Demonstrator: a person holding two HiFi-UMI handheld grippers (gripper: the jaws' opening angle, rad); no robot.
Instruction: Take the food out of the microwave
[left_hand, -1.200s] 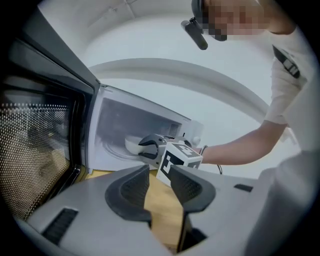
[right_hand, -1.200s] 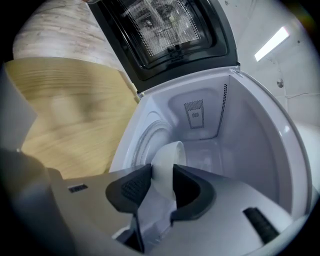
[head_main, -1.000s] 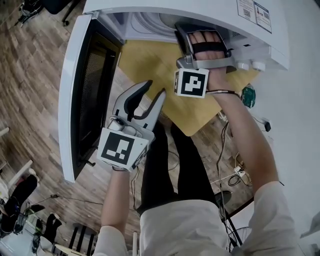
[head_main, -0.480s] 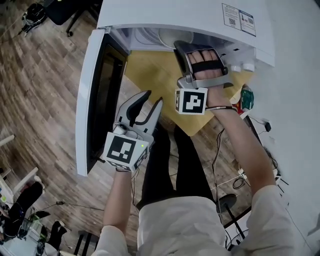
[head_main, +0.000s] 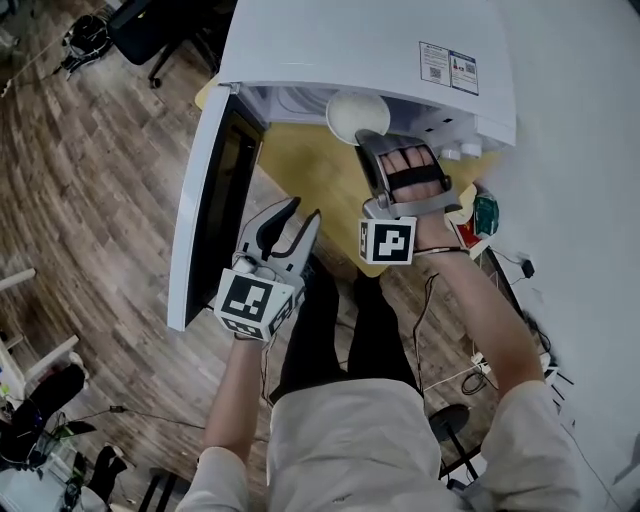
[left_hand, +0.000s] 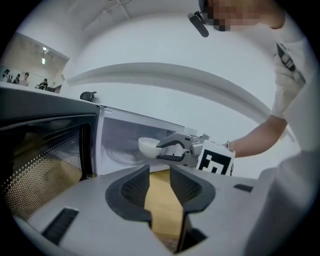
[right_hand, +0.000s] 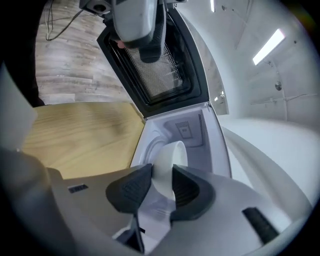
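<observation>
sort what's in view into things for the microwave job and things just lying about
Job: round white bowl, gripped by the right gripper; white microwave, its dark-windowed door open; left gripper, open, empty.
Lying about: small teal item at the yellow wooden table's edge; cables on the wood floor; black chair.

Bowl (head_main: 352, 115) now at microwave (head_main: 370, 50) mouth
</observation>
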